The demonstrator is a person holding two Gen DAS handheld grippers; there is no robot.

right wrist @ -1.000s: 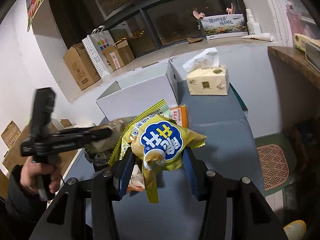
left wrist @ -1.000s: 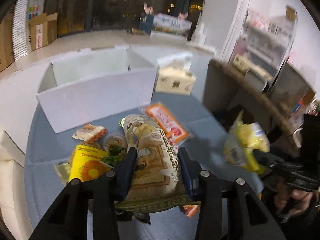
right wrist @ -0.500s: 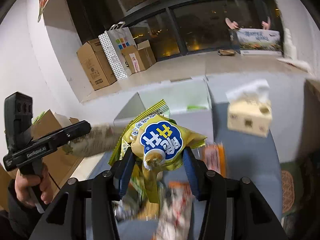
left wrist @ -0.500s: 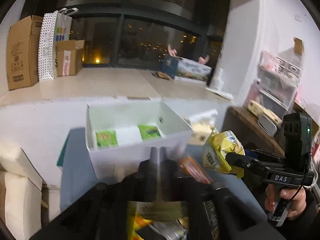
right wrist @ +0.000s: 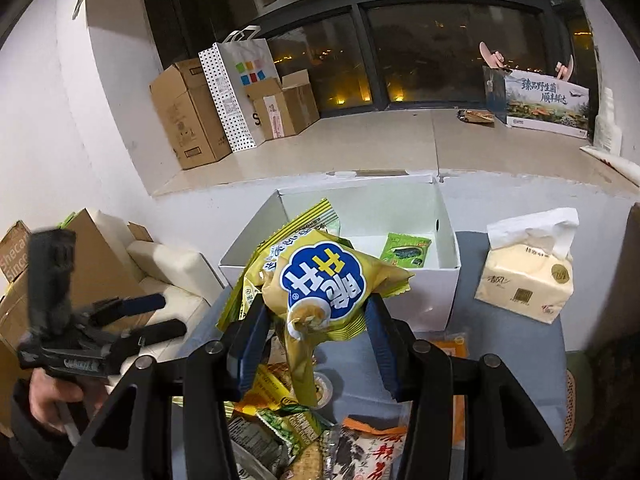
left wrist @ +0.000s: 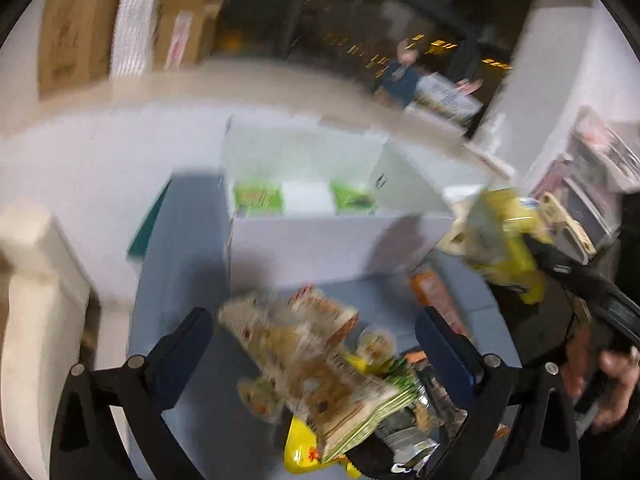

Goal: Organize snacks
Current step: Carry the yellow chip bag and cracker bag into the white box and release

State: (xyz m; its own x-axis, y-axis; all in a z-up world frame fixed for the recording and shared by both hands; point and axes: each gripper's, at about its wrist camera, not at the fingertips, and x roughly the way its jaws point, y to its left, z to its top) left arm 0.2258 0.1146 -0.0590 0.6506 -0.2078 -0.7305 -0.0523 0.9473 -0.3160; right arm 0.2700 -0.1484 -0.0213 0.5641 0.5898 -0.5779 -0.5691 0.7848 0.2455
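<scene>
Yellow snack bag [right wrist: 320, 284] clamped in right gripper [right wrist: 316, 336] — near white box [right wrist: 448, 276].

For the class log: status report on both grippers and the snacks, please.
Right gripper shut on yellow snack bag. Left gripper open, beige bag loose. White box ahead, unobstructed.

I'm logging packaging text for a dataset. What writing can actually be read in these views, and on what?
"臻品野生菌 顺丰鲜达": printed box on the window ledge.
"S": white paper bag, bottom edge, rest hidden.
Large blue-badge characters: yellow snack bag in the right tool, upside down, not reliably readable.
Tissue pack, cardboard boxes: too small.
Left wrist view: blurred.
</scene>
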